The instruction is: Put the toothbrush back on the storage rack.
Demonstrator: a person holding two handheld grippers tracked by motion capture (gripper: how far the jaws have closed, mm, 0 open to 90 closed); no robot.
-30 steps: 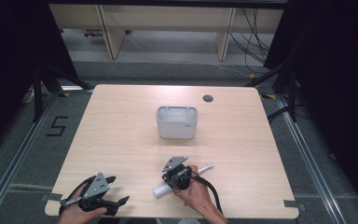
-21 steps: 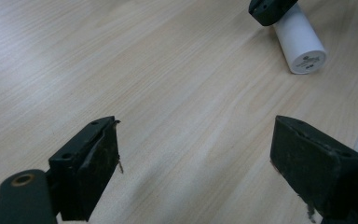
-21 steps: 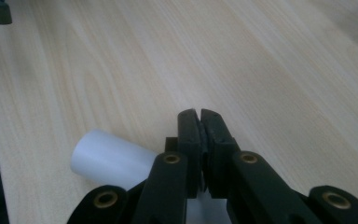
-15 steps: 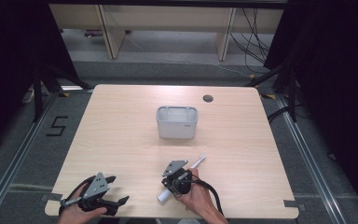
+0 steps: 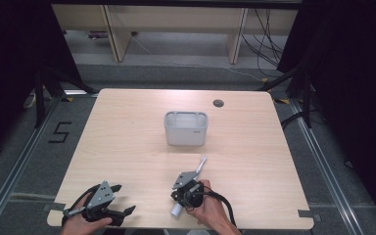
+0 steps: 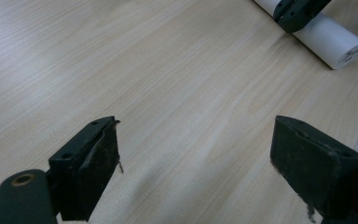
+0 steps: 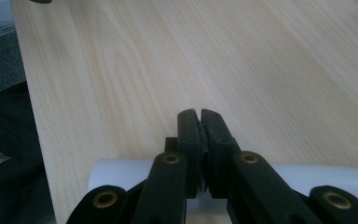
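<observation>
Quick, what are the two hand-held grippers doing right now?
Left hand-held gripper: open, holding nothing.
Right hand-held gripper: shut on the white tube.

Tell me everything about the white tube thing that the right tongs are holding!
The white tube looks like smooth plastic: a long, round body with a narrower tip aimed toward the grey bin. Its blunt end carries a small printed label. It lies slanted near the front edge of the wooden table. The right tongs are shut across its middle; whether it is lifted off the wood I cannot tell.
</observation>
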